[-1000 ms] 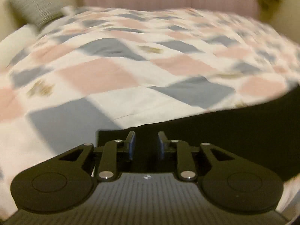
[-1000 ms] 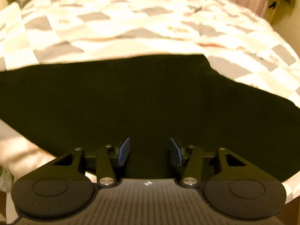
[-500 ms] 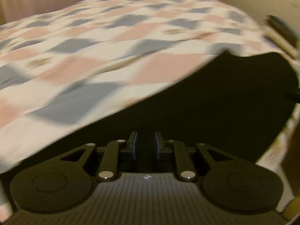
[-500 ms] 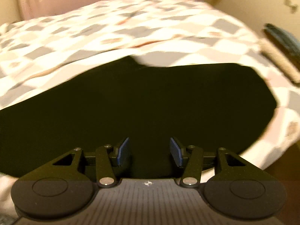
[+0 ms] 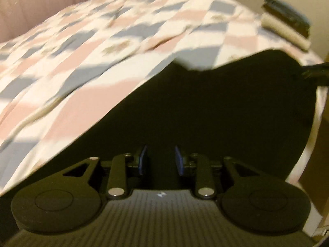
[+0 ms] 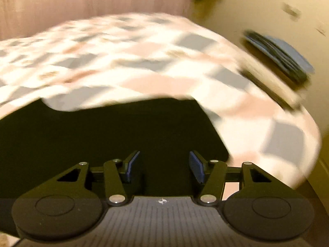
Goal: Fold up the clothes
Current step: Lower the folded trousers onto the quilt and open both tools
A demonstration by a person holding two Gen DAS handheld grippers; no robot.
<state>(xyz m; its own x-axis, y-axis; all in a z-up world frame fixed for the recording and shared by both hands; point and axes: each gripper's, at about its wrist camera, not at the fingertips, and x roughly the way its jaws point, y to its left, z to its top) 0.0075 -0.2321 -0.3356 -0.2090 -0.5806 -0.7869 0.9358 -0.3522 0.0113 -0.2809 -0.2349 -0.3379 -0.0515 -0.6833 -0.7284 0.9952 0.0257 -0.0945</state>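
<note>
Left gripper: jaws parted by a narrow gap, blue pads facing each other, nothing seen pinched between them; it sits over the black garment.
Right gripper: jaws spread wider than the left, blue pads apart, nothing between them; it sits over the same garment near its right-hand edge.
Bed cover: pink, grey and white checked quilt, spread across the bed, blurred in both views.
Black garment: lies flat on the quilt at the near side of the bed, filling the lower half of both views; its far edge shows a notch where the quilt shows through.
Curtain: pale pink, behind the bed.
Folded stack: dark and blue items on a pale one, at the far right corner of the bed, well apart from the black garment.
</note>
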